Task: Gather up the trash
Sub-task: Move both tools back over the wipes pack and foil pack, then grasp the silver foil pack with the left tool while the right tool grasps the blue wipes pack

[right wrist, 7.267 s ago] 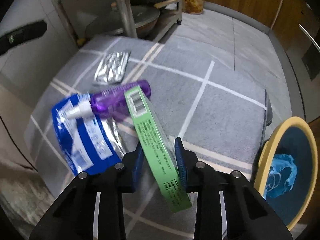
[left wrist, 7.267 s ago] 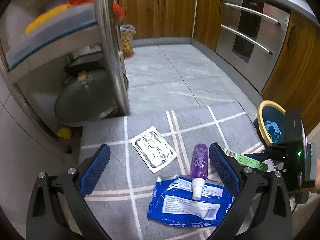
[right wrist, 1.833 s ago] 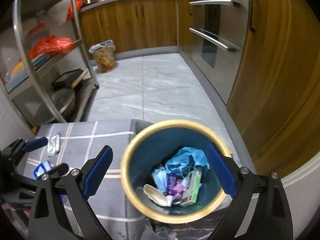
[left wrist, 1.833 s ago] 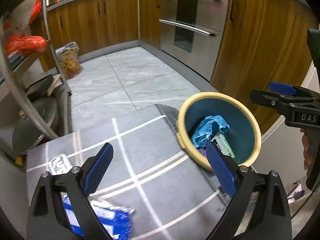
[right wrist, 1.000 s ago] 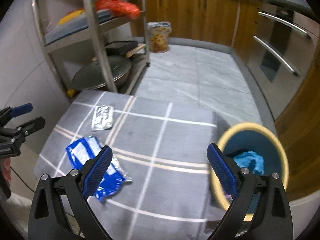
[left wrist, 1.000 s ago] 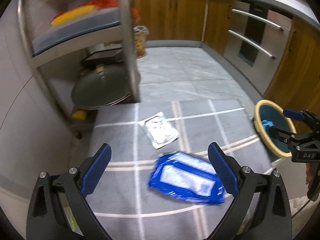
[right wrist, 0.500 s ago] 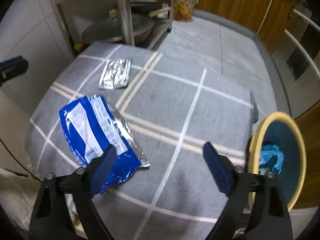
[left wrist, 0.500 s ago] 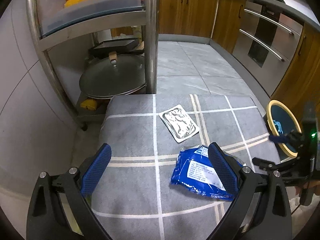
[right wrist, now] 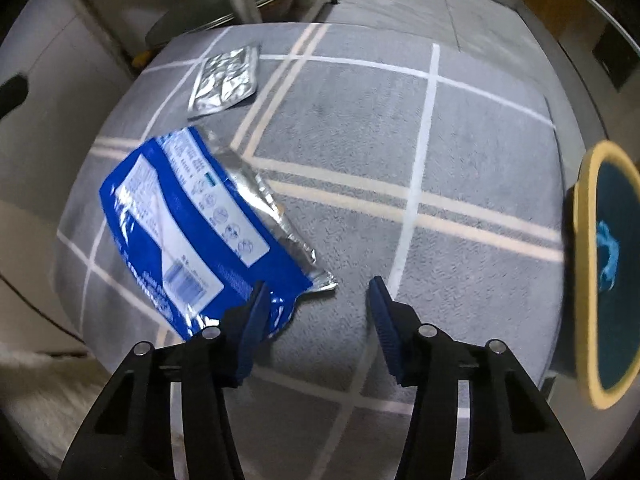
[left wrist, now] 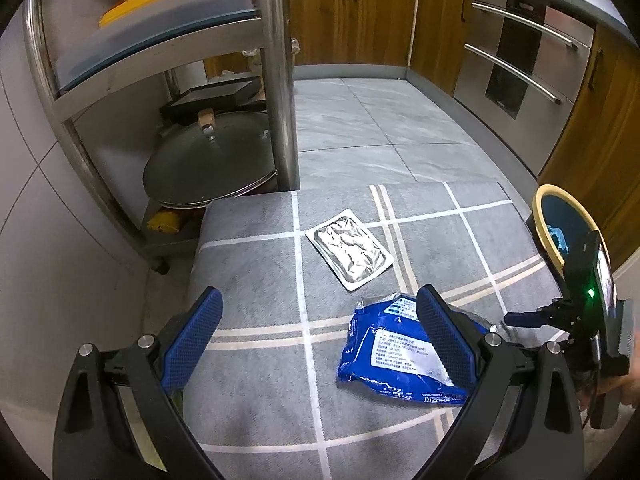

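A blue plastic wrapper (left wrist: 394,354) lies flat on the grey checked mat (left wrist: 256,248); it also shows in the right wrist view (right wrist: 192,232). A silver foil packet (left wrist: 349,249) lies beyond it, also seen from the right (right wrist: 225,82). My left gripper (left wrist: 318,330) is open and empty, above the mat, its right finger over the wrapper. My right gripper (right wrist: 316,308) is open and empty, low over the mat, its left finger at the wrapper's near corner. A yellow-rimmed blue bin (left wrist: 560,220) with trash inside stands at the mat's right edge (right wrist: 608,272).
A steel rack (left wrist: 276,76) with a pan lid (left wrist: 208,168) stands behind the mat on the left. Wooden cabinets and an oven (left wrist: 516,76) line the back and right. Grey tiled floor (left wrist: 372,132) lies beyond the mat.
My right gripper has dropped lower and closer to the blue wrapper, and its jaws have narrowed. My left gripper has moved slightly closer to the mat.
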The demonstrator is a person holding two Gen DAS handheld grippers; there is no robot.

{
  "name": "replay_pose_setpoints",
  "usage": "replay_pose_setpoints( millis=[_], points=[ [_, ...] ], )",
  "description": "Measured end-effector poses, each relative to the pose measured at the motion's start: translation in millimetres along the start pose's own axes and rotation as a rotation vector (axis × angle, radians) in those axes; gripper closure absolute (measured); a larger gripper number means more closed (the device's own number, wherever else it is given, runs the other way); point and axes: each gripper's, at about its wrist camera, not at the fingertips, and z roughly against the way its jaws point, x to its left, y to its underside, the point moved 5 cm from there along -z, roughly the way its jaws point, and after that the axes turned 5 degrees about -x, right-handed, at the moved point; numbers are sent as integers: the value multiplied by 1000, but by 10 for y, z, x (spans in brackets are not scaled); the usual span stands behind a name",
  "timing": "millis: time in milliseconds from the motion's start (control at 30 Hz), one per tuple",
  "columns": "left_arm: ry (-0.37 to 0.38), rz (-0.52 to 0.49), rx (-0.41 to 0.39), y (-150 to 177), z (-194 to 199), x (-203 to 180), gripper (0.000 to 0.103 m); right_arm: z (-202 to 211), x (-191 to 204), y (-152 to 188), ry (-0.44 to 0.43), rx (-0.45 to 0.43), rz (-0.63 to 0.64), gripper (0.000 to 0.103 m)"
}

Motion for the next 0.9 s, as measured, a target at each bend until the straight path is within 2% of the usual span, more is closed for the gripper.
replay_pose_setpoints(
  millis=[33,67,233,267,300,400,633,800,900],
  points=[
    [0,-7,0,1,-4,-17,7,-9,4,-7,-6,0,-5,68],
    [-1,-13,1,1,-9,-27,7,-16,18,-13,-15,0,-5,79],
    [-9,-44,5,9,-40,-78,7,75,35,-127,10,-59,29,83],
    [-10,-43,6,3,-51,-76,7,111,20,-158,15,-73,27,87],
    [-12,-40,8,-5,-76,-70,7,177,-38,-212,19,-92,18,96],
    [-39,-35,17,-26,-181,-25,7,399,-91,-333,24,-143,32,99],
    [-62,5,76,-61,-533,-10,7,970,-95,-521,53,-180,196,100],
    [-70,-21,88,-99,-781,-177,7,1256,-211,-464,102,-201,263,101],
    [-85,-35,100,-84,-965,-262,7,1372,-323,-440,110,-246,278,101]
  ],
)
